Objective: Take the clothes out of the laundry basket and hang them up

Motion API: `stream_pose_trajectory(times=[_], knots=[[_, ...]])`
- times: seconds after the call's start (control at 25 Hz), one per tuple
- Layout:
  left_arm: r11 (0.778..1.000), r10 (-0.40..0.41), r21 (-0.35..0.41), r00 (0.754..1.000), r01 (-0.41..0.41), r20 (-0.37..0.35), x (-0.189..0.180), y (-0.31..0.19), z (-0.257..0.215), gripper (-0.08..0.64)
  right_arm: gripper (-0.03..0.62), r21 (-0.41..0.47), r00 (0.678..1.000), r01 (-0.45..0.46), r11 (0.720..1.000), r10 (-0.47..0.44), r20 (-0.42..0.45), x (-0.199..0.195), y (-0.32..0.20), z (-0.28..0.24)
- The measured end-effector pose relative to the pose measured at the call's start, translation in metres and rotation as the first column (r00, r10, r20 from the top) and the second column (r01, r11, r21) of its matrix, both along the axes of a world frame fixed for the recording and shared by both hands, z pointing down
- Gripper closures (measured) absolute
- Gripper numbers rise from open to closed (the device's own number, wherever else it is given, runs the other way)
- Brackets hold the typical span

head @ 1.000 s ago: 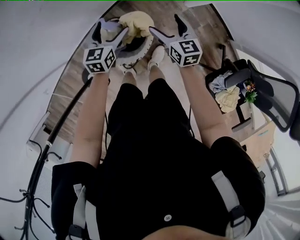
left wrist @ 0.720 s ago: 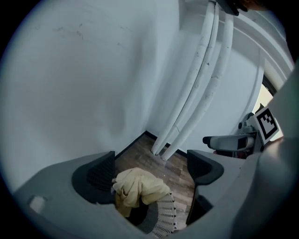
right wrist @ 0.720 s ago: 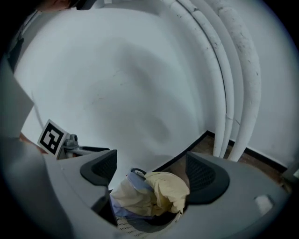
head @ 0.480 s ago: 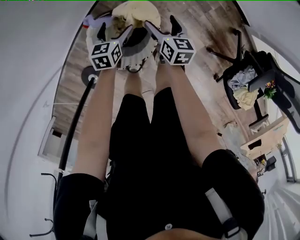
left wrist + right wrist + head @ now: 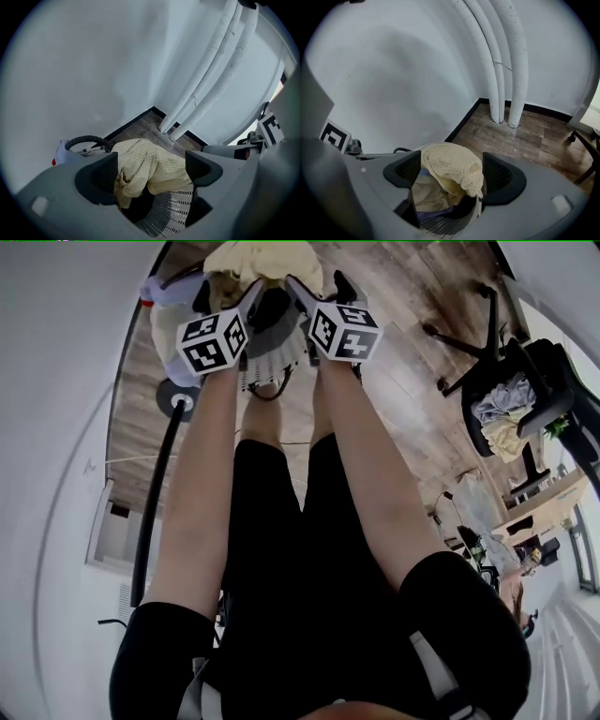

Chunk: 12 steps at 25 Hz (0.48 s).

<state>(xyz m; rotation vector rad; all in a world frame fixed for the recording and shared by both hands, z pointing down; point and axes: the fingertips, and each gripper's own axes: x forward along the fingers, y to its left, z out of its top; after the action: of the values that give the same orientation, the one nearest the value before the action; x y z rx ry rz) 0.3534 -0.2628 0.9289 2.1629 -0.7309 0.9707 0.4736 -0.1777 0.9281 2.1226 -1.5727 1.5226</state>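
A white perforated laundry basket (image 5: 267, 357) stands on the wood floor in front of the person's feet. A pale yellow garment (image 5: 262, 261) is heaped on top of it. My left gripper (image 5: 228, 292) hangs over the basket's left side, its jaws closing. In the left gripper view the yellow checked cloth (image 5: 150, 164) lies between the jaws, and the pads (image 5: 105, 173) stand apart from it. My right gripper (image 5: 319, 285) is at the basket's right, jaws also closing. The yellow waffle cloth (image 5: 452, 168) shows between its pads (image 5: 499, 176), untouched. The left gripper (image 5: 152, 171) and right gripper (image 5: 452, 173) hold nothing.
White pipes (image 5: 506, 70) run up the corner wall behind the basket. A white appliance with a black hose (image 5: 79, 143) sits left of the basket. A black office chair (image 5: 511, 413) carrying clothes is at the right. A black rack pole (image 5: 159, 493) runs along the left.
Both grippers have drawn closer together over the basket and the yellow garment. Their jaws have narrowed a little. The head view has tilted, so the basket now sits at the top edge.
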Motion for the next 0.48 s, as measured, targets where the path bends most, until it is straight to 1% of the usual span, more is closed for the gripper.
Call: stream_pose_trajectory(times=[0.16, 0.36, 0.48], knots=[[1.0, -0.011, -0.008, 0.999, 0.011, 0.048, 0.005, -0.002, 0.028, 0.101, 0.19, -0.053, 0.999, -0.027, 0.998, 0.028, 0.031, -0.002, 0.001, 0.027], [0.999, -0.035, -0.033, 0.994, 0.039, 0.103, 0.009, -0.003, 0.044, 0.105, 0.201, -0.127, 0.988, -0.108, 0.986, 0.12, 0.097, 0.006, 0.008, 0.05], [0.997, -0.051, -0.047, 0.988, 0.059, 0.149, 0.009, -0.003, 0.05, 0.111, 0.204, -0.17, 0.986, -0.119, 0.978, 0.137, 0.1, 0.01, 0.011, 0.058]])
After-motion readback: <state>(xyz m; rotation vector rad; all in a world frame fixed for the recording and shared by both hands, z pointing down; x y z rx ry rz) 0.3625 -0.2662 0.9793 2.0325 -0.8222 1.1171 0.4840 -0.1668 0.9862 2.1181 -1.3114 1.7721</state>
